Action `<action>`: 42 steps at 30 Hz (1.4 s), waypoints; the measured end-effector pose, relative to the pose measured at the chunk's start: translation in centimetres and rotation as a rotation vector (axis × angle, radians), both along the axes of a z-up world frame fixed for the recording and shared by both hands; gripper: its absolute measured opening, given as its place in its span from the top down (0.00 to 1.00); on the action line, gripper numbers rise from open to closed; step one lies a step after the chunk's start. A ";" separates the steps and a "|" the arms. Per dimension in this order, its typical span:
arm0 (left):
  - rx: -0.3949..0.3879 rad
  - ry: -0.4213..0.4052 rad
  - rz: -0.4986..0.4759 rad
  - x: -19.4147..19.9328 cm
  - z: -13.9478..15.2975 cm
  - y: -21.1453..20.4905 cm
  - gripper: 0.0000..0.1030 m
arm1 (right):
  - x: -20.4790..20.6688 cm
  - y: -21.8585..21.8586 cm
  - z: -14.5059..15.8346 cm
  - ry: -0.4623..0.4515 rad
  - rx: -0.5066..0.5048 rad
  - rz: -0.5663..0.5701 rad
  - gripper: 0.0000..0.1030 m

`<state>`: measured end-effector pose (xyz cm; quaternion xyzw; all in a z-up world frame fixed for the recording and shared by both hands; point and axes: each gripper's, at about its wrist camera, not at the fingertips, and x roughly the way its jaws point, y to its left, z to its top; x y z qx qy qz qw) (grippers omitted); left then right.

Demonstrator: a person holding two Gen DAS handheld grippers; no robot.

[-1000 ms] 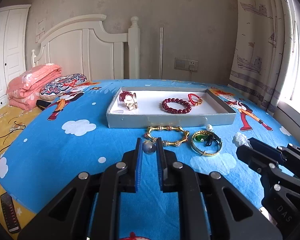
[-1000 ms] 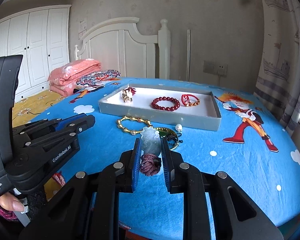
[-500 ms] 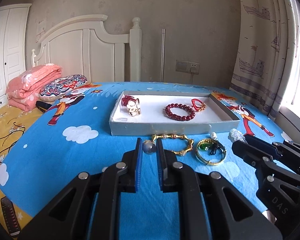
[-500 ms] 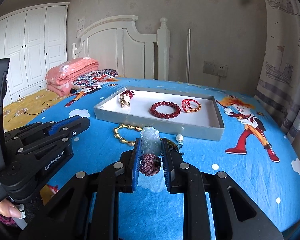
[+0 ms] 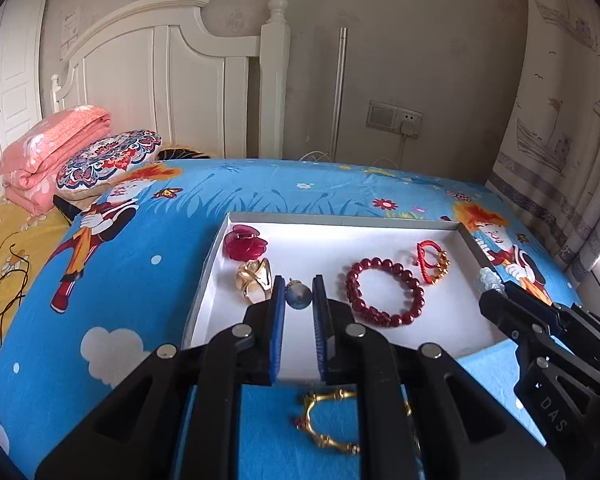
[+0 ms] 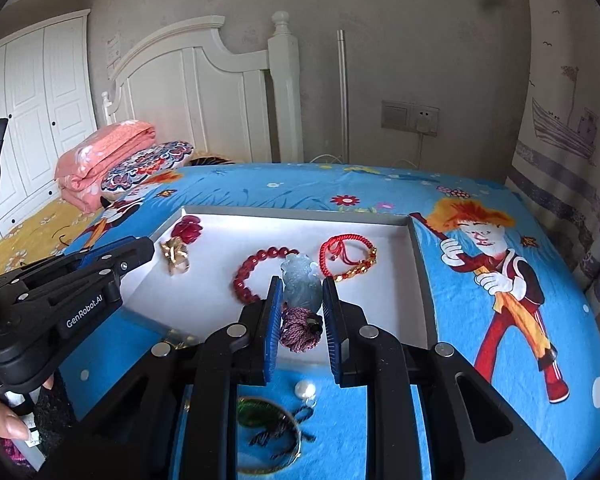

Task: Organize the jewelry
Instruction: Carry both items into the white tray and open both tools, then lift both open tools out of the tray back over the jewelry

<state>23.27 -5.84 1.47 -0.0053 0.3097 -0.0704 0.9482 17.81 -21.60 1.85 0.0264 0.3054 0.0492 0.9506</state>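
left tongs (image 5: 298, 294): clenched on a small dark-blue round bead pendant (image 5: 298, 295); bead sits between the blue pads, hanging over the white floor of the shallow grey cardboard tray (image 5: 342, 218)
right tongs (image 6: 300, 294): clenched on a pale-green carved jade pendant (image 6: 301, 280); its purple braided cord knot (image 6: 299, 327) bunched between the pads below it; pendant stands roughly upright, long axis along the tongs
tray contents: dark-red flower hair clip (image 5: 245, 241) and gold ring-like piece (image 5: 254, 278) at left; dark-red bead bracelet (image 5: 384, 292) mid; red cord bracelet with gold beads (image 5: 433, 261) at right
key relation: both loads are already over the tray; bare floor lies directly below and ahead of the left bead, between gold piece and bead bracelet; the jade hangs over the bead bracelet's right side, so free floor is just to its right or nearer the front wall
nearer hand: each tongs carries its own piece; neither needs the other
left on bed: gold bamboo-link bracelet (image 5: 330, 420), white pearl (image 6: 305, 390), gold bangle with green stone (image 6: 270, 436), on the blue cartoon sheet (image 5: 140, 280) just short of the tray
hedge: height above tray floor hard to judge through the fisheye; probably still clear of it
next, my read: lower, then release
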 end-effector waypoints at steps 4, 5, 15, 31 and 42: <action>0.057 0.020 0.010 3.7 -0.3 -1.2 0.87 | 3.5 -0.8 -0.2 0.038 -0.001 -0.052 0.80; 0.064 0.034 0.011 4.6 -0.4 -1.4 0.87 | 4.2 -1.1 -0.3 0.045 -0.002 -0.067 0.80; 0.054 0.132 0.033 7.8 -1.5 -1.8 0.87 | 7.2 -2.0 -1.6 0.116 -0.001 -0.123 0.80; 0.029 0.036 0.063 -0.9 -0.9 1.6 0.30 | -0.1 -1.8 -0.5 0.053 0.035 -0.059 0.68; 0.026 0.009 0.077 -10.6 -3.2 4.0 0.27 | -7.4 -0.7 -3.1 0.100 0.011 -0.015 0.41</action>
